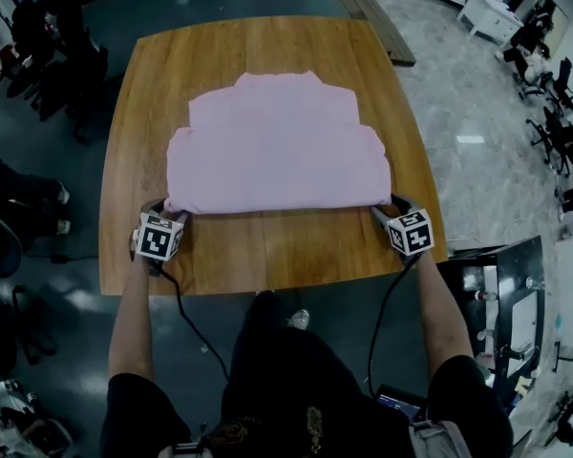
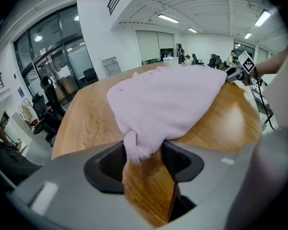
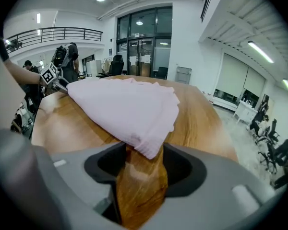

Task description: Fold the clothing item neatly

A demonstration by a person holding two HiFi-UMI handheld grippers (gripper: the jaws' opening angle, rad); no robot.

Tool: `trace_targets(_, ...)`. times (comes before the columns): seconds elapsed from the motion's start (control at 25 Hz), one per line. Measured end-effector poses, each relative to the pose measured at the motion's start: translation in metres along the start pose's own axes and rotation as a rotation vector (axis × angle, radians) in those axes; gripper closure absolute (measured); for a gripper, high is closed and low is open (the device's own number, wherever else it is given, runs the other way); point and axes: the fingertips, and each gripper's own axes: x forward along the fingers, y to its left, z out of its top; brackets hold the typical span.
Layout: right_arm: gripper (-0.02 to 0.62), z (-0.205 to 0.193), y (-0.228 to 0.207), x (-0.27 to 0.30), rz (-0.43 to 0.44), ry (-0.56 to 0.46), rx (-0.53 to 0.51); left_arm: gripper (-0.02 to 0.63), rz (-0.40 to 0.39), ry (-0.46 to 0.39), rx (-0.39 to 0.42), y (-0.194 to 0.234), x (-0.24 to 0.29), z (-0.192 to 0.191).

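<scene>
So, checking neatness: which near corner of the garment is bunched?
The left corner, at the left gripper: twisted into a lump; the right corner lies flat.

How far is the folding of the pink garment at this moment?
Done: the pink garment lies on the table as a flat, layered stack, collar at the far edge. In hand: the left gripper and right gripper sit at its two near corners, fingers apart, a corner between each pair but not pinched. Left: perhaps another fold or some smoothing.

Open office, swivel chairs (image 2: 50, 102), glass doors (image 3: 146, 51), ceiling strip lights (image 2: 169, 18)
</scene>
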Motion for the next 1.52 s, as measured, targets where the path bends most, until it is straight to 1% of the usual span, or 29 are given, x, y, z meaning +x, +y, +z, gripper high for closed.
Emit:
trace_targets(0.04,0.36,0.002,-0.001,0.0,-0.004,-0.008,-0.007,0.37,-0.002,0.001,0.005,0.001,0.002,0.0)
trace_targets(0.12,0.452,0.005,-0.001,0.002,-0.015,-0.023,-0.023,0.387,-0.005,0.004,0.01,0.002,0.005,-0.001)
trace_targets(0.2,0.512,0.01,0.001,0.005,-0.018,-0.039,-0.04,0.405,-0.008,0.002,0.019,0.001,0.005,-0.002)
trace_targets(0.24,0.543,0.013,0.001,0.005,-0.022,-0.049,-0.047,0.439,-0.006,-0.002,0.029,0.0,0.005,-0.001)
trace_targets(0.28,0.557,0.016,0.001,0.004,-0.027,-0.061,-0.05,0.473,-0.004,-0.007,0.04,0.0,0.003,0.0)
trace_targets(0.36,0.566,0.024,-0.001,0.0,-0.036,-0.086,-0.048,0.522,-0.008,-0.017,0.052,0.0,-0.001,0.002)
trace_targets(0.44,0.568,0.029,-0.004,-0.006,-0.044,-0.105,-0.05,0.531,-0.014,-0.027,0.035,0.001,-0.009,0.005)
trace_targets(0.52,0.569,0.031,-0.006,-0.017,-0.049,-0.121,-0.056,0.534,-0.016,-0.047,0.001,0.0,-0.021,0.01)
trace_targets(0.64,0.569,0.039,-0.005,-0.038,-0.062,-0.166,-0.069,0.545,-0.001,-0.079,-0.025,-0.007,-0.043,0.018)
trace_targets(0.76,0.571,0.052,-0.003,-0.062,-0.071,-0.224,-0.07,0.546,0.029,-0.113,-0.035,-0.009,-0.069,0.024)
trace_targets(0.84,0.571,0.058,-0.001,-0.078,-0.074,-0.254,-0.065,0.546,0.042,-0.141,-0.074,-0.008,-0.09,0.025)
trace_targets(0.96,0.571,0.063,0.004,-0.106,-0.074,-0.285,-0.063,0.546,0.049,-0.169,-0.13,-0.01,-0.122,0.021)
trace_targets(1.2,0.571,0.077,0.013,-0.149,-0.069,-0.348,-0.053,0.546,0.054,-0.197,-0.171,-0.022,-0.177,0.018)
trace_targets(1.36,0.571,0.097,0.008,-0.159,-0.07,-0.364,-0.03,0.546,0.044,-0.222,-0.189,-0.011,-0.197,0.033)
trace_targets(1.52,0.571,0.128,-0.007,-0.144,-0.065,-0.35,-0.008,0.546,0.046,-0.213,-0.178,0.011,-0.19,0.06)
